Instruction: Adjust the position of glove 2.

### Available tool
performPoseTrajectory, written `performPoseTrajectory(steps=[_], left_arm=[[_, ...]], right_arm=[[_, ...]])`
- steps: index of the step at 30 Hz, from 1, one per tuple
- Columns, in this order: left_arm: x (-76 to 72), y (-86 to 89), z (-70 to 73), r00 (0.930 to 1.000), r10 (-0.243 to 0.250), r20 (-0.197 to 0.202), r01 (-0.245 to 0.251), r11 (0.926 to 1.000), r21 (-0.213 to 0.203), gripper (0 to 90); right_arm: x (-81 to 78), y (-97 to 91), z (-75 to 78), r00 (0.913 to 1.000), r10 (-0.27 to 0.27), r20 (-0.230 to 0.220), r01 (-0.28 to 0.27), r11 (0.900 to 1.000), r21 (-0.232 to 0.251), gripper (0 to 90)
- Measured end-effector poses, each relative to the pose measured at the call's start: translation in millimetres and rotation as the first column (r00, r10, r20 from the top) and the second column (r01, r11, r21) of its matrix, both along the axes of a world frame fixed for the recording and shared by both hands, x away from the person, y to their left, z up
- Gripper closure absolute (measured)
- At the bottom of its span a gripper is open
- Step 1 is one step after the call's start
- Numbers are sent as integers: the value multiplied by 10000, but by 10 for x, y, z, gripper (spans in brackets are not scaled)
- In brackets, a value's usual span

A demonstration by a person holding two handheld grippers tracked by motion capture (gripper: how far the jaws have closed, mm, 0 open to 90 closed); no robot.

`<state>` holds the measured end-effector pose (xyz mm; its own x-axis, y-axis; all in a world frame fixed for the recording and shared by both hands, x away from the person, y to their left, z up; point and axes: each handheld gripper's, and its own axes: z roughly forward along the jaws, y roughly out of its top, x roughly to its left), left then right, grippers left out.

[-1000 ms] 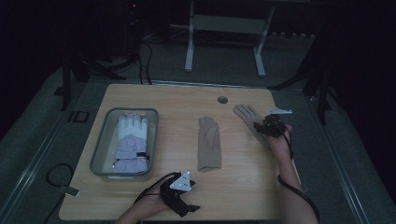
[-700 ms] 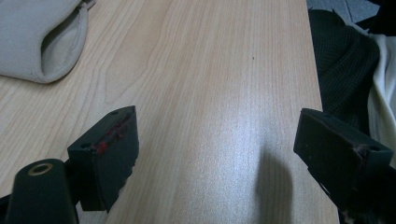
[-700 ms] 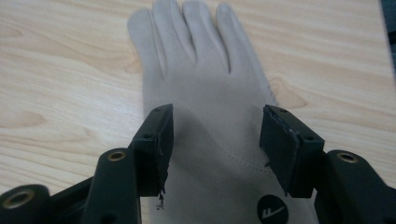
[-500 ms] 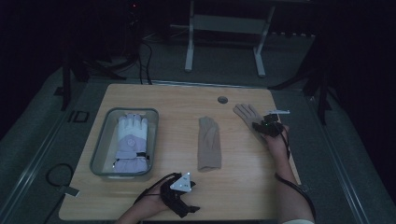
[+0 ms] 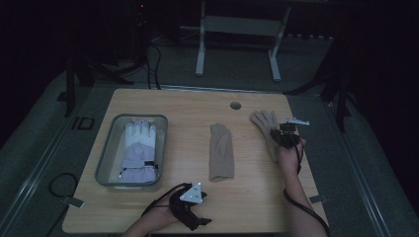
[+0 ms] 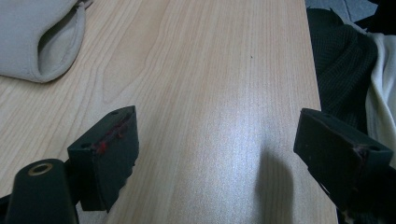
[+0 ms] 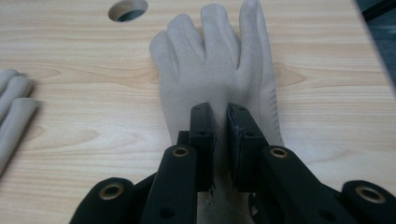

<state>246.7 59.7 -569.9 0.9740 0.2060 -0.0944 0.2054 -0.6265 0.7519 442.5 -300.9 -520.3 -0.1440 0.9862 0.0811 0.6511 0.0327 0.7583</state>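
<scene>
right gripper (image 7: 219,135): just closing, pinching soft beige suede glove (image 7: 215,65) | left gripper (image 6: 219,154): apart over woodgrain table (image 6: 210,70)

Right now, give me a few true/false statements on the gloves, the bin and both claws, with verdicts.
1. The right claw is pinched on the beige suede glove near the table's right edge. True.
2. The left claw grips the second beige glove at mid-table. False: its jaws stand wide apart over bare light wooden table, holding nothing.
3. The clear plastic bin holds a white and lilac padded glove. True.
4. Both beige gloves lie inside the bin. False: both lie on the tabletop, right of it.
5. A round hole sits in the table beyond the gloves. True.
</scene>
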Motion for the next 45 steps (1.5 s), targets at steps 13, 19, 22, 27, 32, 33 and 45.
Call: performPoseTrajectory(steps=[13,19,22,27,32,33,45], left_arm=[[-5,-2,1,10000,30,8,-30,10000,41,143],[-6,-5,1,10000,-30,63,29,10000,94,143],[1,-4,0,10000,-26,26,26,9999,113,143],[4,-4,-5,10000,1,19,-1,9999,112,144],[1,-5,-7,10000,-11,32,10,9999,128,143],[1,-5,-7,10000,-17,32,16,9999,126,143],[0,-4,-8,10000,5,7,-5,9999,101,143]], right_arm=[[-639,140,204,9936,-1077,333,1068,9939,273,812],[-748,107,-48,9900,-1404,-118,1407,9894,358,807],[-733,107,-199,9896,-1326,-560,1344,9905,304,750],[-733,150,-306,9940,-954,-535,950,9954,-114,629],[-728,101,-213,9979,-614,-210,615,9981,58,583],[-732,85,-194,9991,-421,-31,421,9990,144,568],[-676,-32,-155,9762,2156,214,-2130,9731,-873,495]])
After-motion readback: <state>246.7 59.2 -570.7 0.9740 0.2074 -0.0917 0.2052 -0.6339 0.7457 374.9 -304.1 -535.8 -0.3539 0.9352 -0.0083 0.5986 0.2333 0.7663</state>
